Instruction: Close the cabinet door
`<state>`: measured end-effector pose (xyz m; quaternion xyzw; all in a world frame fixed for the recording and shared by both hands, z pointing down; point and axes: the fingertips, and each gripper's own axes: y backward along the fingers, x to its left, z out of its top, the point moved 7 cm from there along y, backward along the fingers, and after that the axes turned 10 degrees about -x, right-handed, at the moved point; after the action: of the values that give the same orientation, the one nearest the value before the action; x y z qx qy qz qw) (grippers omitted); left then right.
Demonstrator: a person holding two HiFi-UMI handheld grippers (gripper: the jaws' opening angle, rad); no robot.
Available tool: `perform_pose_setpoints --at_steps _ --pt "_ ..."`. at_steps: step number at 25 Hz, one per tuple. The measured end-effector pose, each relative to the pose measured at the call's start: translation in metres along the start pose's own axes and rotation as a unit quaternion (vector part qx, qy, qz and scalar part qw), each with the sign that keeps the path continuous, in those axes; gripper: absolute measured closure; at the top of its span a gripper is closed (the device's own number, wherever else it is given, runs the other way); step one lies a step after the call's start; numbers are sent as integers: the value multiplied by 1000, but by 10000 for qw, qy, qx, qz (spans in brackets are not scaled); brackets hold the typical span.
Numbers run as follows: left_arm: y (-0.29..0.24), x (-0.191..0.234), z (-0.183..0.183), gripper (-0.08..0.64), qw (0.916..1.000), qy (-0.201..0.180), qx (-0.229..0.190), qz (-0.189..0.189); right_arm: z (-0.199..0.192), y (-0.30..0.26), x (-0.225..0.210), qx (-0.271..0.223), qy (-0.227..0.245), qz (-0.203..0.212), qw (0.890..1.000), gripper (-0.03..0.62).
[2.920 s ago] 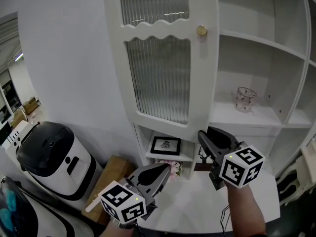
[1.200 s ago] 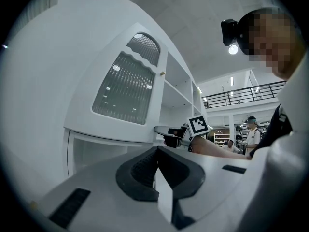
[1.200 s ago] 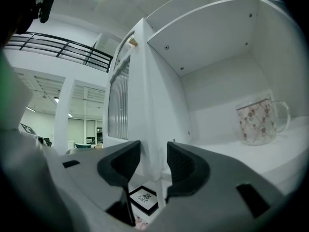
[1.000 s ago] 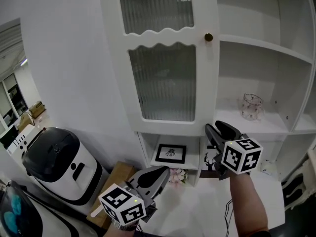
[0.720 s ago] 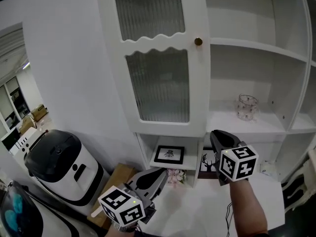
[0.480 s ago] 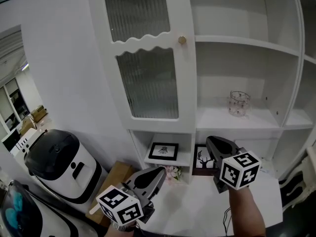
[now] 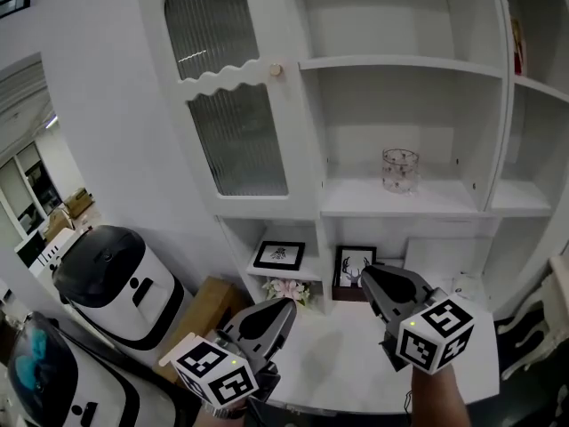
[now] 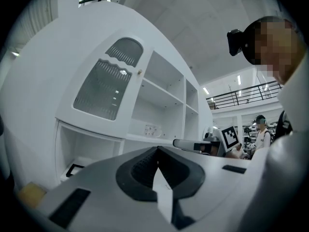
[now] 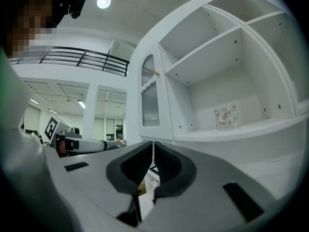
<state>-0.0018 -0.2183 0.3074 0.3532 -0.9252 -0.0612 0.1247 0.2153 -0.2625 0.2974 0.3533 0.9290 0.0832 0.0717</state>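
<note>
The white cabinet door (image 7: 233,123), with ribbed glass and a small round knob (image 7: 276,69), lies flat over the cabinet's left section and looks closed. It also shows as the door (image 8: 101,91) in the left gripper view and the door (image 9: 149,98) in the right gripper view. My left gripper (image 7: 277,313) hangs low, well short of the cabinet, shut and empty. My right gripper (image 7: 373,281) is beside it, below the open shelves, also shut with nothing between its jaws. Neither touches the door.
A patterned glass cup (image 7: 400,169) stands on the open middle shelf. Two framed pictures (image 7: 279,254) (image 7: 356,265) and some flowers (image 7: 286,289) sit in the lower compartments. A black-and-white appliance (image 7: 111,278) and a cardboard box (image 7: 200,305) stand at lower left.
The door has swung left from its open position to flat against the cabinet. Both grippers have drawn back and lower, away from the shelves.
</note>
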Motion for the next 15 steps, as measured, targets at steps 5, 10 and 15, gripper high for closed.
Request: perform_pose_setpoints --at_steps 5,10,15 --pt "18 -32 -4 554 9993 -119 -90 344 0 35 12 116 82 212 9997 581" --pt "37 -52 -11 554 9977 -148 -72 651 -3 55 26 181 122 449 9988 581" --pt "61 -61 -12 554 9964 -216 -16 818 -10 66 41 117 21 538 9985 583"
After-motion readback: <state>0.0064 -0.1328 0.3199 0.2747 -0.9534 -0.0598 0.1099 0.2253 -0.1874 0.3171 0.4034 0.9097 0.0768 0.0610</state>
